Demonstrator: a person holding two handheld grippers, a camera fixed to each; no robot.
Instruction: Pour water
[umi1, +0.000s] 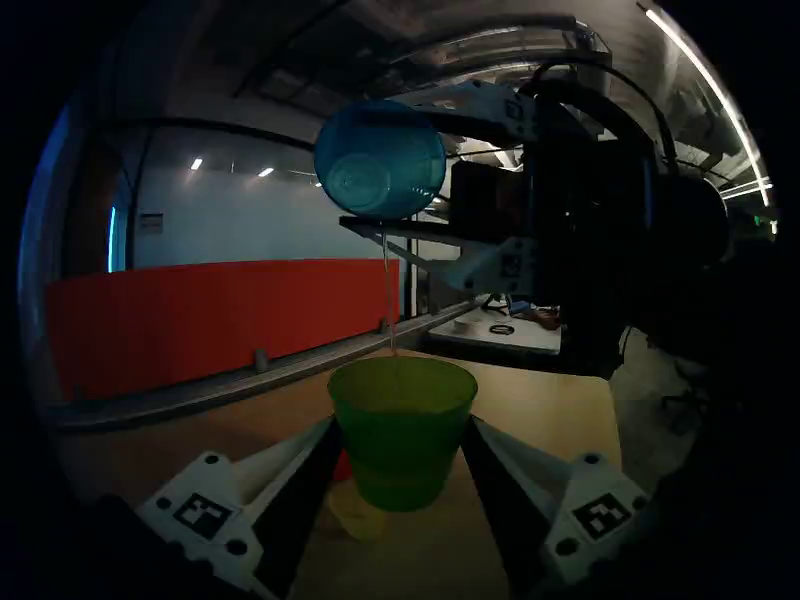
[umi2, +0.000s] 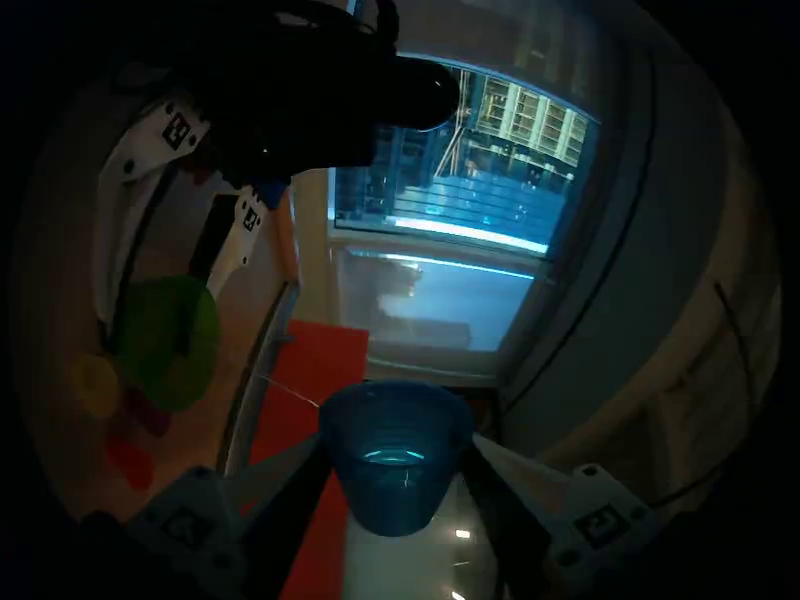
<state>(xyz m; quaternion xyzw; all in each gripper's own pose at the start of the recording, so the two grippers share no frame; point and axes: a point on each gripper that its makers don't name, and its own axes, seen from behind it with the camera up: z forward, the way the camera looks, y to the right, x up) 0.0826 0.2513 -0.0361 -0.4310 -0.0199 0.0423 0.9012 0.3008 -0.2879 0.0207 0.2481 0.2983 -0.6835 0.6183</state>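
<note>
Hold the left gripper (umi1: 400, 428) level, its fingers clamped on the green cup (umi1: 402, 465) at lower centre over the counter (umi1: 540, 400). The right gripper (umi2: 397, 445), fingers pressed on either side of the tipped blue cup (umi2: 395, 480), should, I judge, tilt gently so the thin stream of water (umi1: 388, 290) lands inside the rim rather than on it. The green cup is translucent, tapered and seemingly part full; the blue one, upper centre in the left gripper view, is translucent too, a little water gleaming inside.
</note>
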